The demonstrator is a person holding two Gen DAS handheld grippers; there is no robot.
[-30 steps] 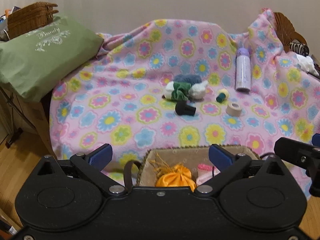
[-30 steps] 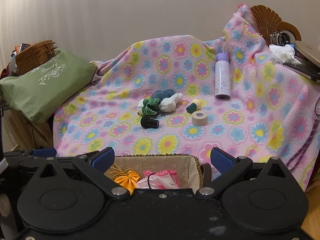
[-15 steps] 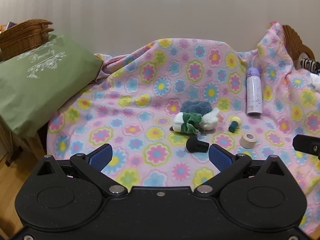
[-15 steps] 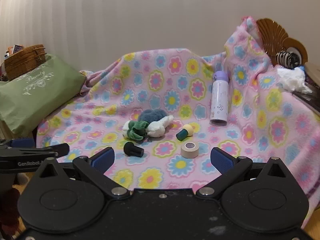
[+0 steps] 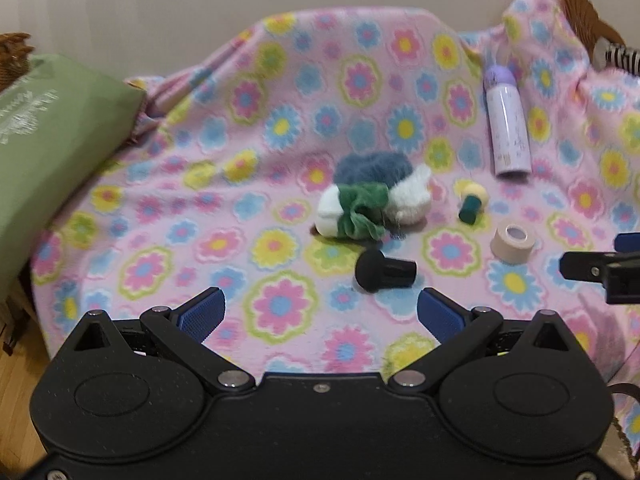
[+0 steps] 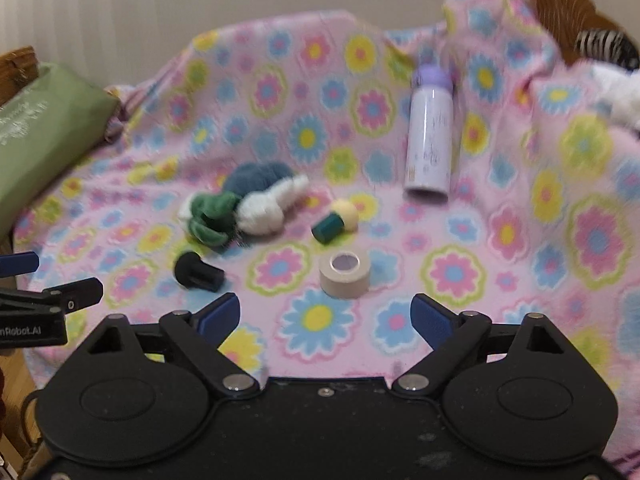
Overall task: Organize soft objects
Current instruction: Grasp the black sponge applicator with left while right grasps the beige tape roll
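Both my grippers are empty: the left gripper (image 5: 320,312) stands wide, and the right gripper (image 6: 325,316) has just been closing partway with nothing between its jaws. Nearest beyond the left one lies a black stopper (image 5: 384,270); the tape roll (image 6: 345,275) sits to its right. Just behind the stopper rests the soft bundle (image 5: 374,200) of white, green and blue plush, long axis running left to right. I judge the left gripper nearer it. The lilac bottle (image 5: 507,128) stands farthest, rightward.
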